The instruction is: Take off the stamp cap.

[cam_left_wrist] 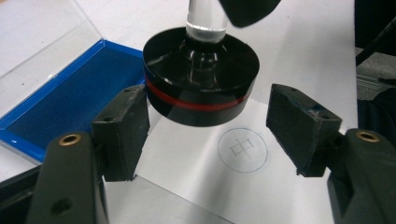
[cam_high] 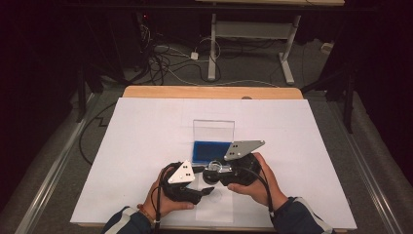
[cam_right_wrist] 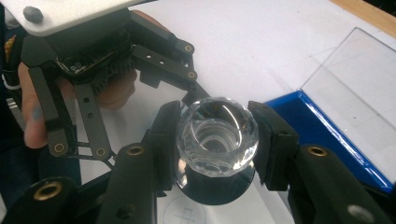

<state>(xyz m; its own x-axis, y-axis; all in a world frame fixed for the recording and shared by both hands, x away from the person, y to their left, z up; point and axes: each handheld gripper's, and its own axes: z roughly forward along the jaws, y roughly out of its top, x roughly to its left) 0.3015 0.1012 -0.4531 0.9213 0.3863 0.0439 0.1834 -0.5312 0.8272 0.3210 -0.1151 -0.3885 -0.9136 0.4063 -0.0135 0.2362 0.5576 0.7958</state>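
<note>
The room is dim — the far floor [cam_high: 243, 68] and both sides sink almost into black, while the white sheet [cam_high: 146, 146] on the counter catches soft light from overhead and reads evenly bright. Shadows there are faint and short. The high view is soft and grainy, with little fine detail. Closer in, the clear lid [cam_right_wrist: 359, 79] carries a pale sheen, the faceted clear knob [cam_right_wrist: 217, 136] throws small glints, and the black stamp base [cam_left_wrist: 201, 74] mirrors a streak of light — its nearest edges are slightly blurred.
</note>
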